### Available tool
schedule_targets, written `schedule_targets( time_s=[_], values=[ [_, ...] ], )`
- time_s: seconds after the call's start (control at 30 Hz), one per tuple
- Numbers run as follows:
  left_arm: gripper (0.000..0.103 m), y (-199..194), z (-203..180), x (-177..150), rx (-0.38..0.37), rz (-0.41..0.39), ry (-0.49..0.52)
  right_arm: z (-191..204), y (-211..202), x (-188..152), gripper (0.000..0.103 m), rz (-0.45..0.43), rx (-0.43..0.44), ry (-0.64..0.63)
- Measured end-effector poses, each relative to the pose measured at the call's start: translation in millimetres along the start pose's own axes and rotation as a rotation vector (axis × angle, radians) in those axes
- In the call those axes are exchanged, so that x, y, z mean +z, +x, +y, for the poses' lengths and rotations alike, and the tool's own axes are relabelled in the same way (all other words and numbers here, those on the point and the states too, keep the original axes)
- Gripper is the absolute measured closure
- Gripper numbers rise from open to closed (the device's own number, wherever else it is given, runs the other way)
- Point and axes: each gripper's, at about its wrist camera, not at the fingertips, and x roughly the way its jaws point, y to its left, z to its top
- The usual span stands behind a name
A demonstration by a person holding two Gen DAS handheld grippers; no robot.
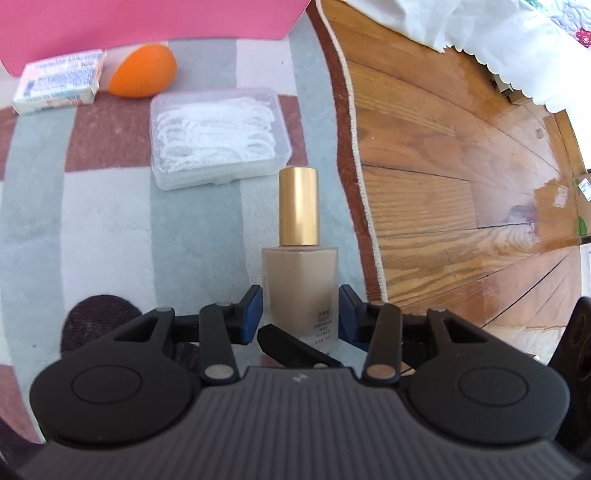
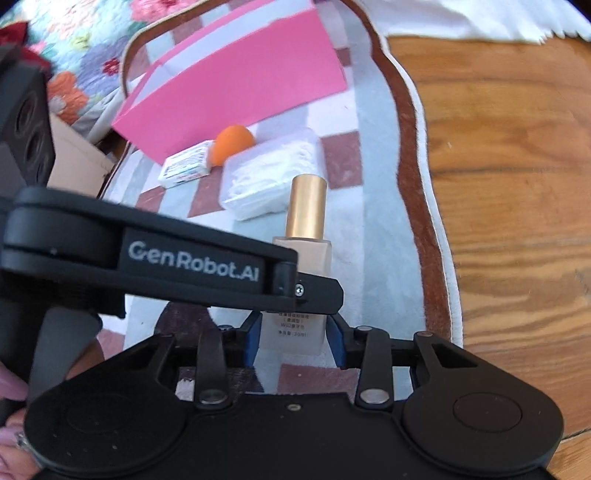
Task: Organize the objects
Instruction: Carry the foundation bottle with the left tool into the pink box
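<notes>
In the left wrist view, the left gripper (image 1: 300, 314) has its two blue pads on either side of the lower body of a bottle (image 1: 300, 284), a beige square one with a gold cap (image 1: 298, 206). The bottle is upright between the fingers, above a rug (image 1: 110, 229) with grey, white and red squares. The pads are very near the glass or just touching it; I cannot tell if they press. A black finger tip of the other tool crosses in front of the bottle base, so both tools meet at the same bottle, probably to pass it from one to the other or to steady it. Behind the bottle lies a clear plastic box (image 1: 218, 136) of white floss picks, and further back an orange sponge (image 1: 146, 72) touches a small white packet (image 1: 59, 81). A pink folder (image 1: 147, 18) is behind them. To the right is a wooden floor (image 1: 461, 184).

In the right wrist view, the right gripper (image 2: 293, 339) pinches the bottle (image 2: 295, 332) low on its label, with the blue pads tight on both sides. This view shows what the first cannot: the left tool comes from the side and lies across the bottle. It also shows the whole pink folder (image 2: 236, 81) standing open like a holder, maybe the place for the objects, and a cardboard box (image 2: 77, 158) beside the rug.
</notes>
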Motion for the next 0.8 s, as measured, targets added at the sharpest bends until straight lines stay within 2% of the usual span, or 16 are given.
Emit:
schedule_targets(
  time_s=[0.1,0.23,0.37,0.57,0.8],
  values=[
    [0.06,-14.4,-1.5,5.7,-0.007,0.006,0.006,5.5,-10.3,6.3,0.06,-0.005,0.007,-0.019],
    [0.06,-41.1,1.2,14.5,-0.041,-0.025,-0.015,16.1,-25.8,20.4,0.06,-0.03,0.017,-0.066],
    [0.06,-69.2,-4.4,23.6,-0.044,-0.082,-0.004,29.5,-40.6,39.4,0.06,-0.066,0.028,-0.121],
    [0.06,-106.9,4.1,39.4,-0.096,-0.151,-0.04,51.4,-59.5,65.4,0.06,-0.11,0.037,-0.23],
    [0.06,-156.2,4.3,56.0,-0.068,-0.276,-0.017,74.5,-75.4,109.7,0.06,-0.133,0.104,-0.269]
  ],
)
